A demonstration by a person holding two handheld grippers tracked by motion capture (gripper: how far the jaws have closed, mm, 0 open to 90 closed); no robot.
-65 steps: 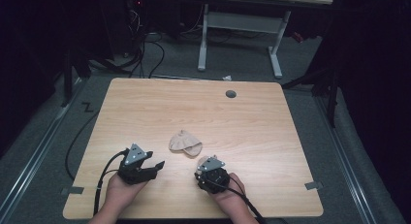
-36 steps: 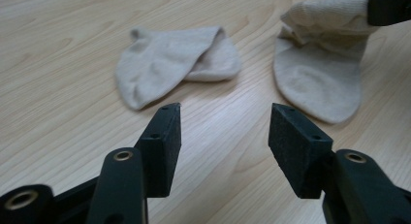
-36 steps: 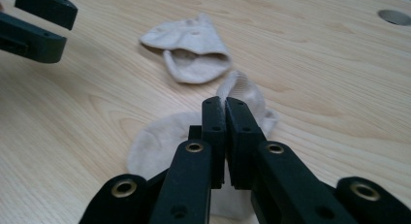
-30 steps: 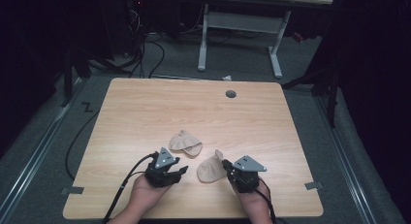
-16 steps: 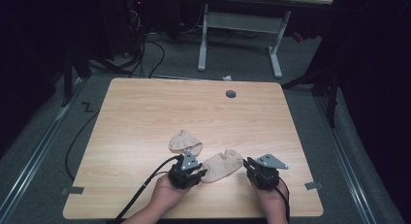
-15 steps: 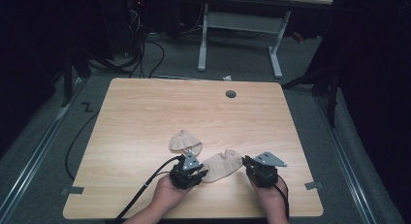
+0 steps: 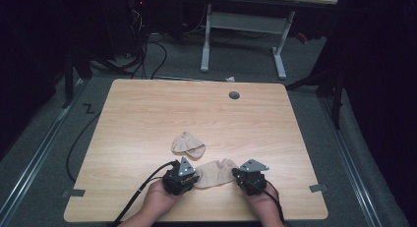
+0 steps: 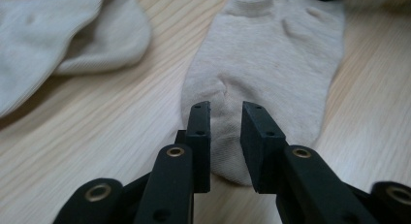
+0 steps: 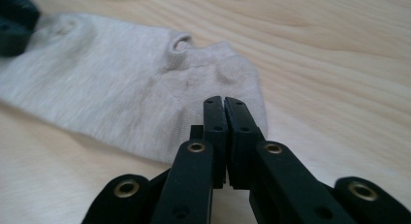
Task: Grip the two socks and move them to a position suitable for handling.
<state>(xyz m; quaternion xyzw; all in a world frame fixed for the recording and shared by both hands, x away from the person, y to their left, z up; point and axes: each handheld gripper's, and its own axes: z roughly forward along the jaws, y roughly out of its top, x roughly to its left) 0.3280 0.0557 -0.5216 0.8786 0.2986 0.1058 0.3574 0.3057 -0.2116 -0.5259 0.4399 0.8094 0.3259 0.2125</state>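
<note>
A light wooden counter (image 7: 147, 114) stands on grey carpet floor (image 7: 34, 153) in a dark room, with a white-legged desk (image 7: 246, 25) and tangled cables (image 7: 147, 45) behind it.

We see a second beige sock (image 7: 187, 144) folded on the wooden table (image 7: 147, 114), a round grommet (image 7: 234, 95) near its far edge, and cables (image 7: 147, 45) on the floor beyond.

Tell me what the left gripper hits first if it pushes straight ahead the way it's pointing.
The left gripper would meet the flat beige sock: its jaws stand apart over the sock's near end, and the fabric runs straight on ahead. Whether the jaws already touch it is unclear.
</note>
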